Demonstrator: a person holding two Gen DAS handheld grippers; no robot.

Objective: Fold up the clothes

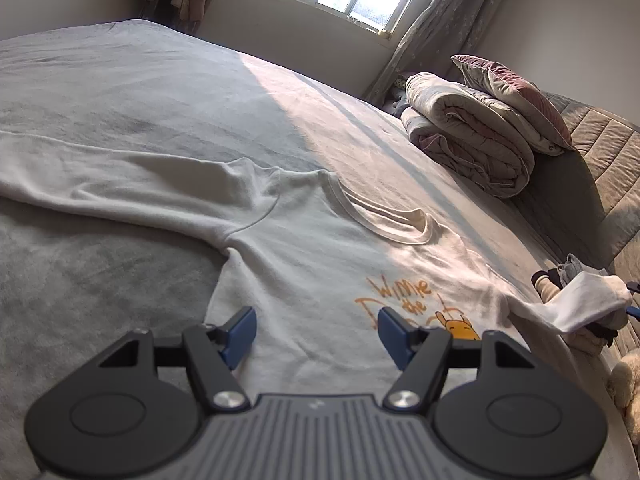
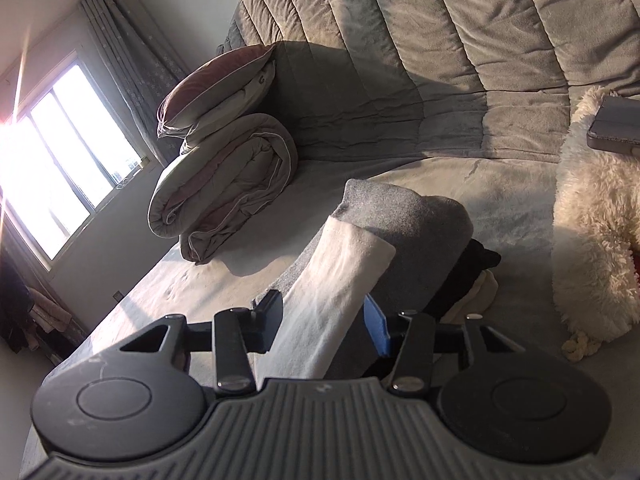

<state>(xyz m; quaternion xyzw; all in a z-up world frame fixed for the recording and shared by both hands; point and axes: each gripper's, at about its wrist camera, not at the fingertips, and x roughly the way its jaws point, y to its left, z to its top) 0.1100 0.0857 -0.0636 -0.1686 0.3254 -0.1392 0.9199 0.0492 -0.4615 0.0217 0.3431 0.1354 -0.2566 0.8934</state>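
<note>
A white long-sleeved shirt [image 1: 320, 248] with an orange print lies flat on the grey bed [image 1: 100, 128], front up, collar toward the window. Its left sleeve [image 1: 120, 176] stretches out across the bed. My left gripper [image 1: 316, 332] hovers over the shirt's lower body, blue pads wide apart, nothing between them. The shirt's right sleeve [image 1: 580, 304] is lifted off the bed at the right edge. In the right wrist view that sleeve [image 2: 344, 264] runs between the fingers of my right gripper [image 2: 324, 320], which is shut on it, the cuff sticking out past the tips.
A rolled duvet [image 2: 224, 184] with a pillow [image 2: 216, 80] on top lies near the padded headboard [image 2: 440, 20]. Just past the held sleeve sit a folded grey garment [image 2: 412, 220] and dark and cream clothes [image 2: 476, 268]. A fluffy white plush [image 2: 588, 240] lies at the right.
</note>
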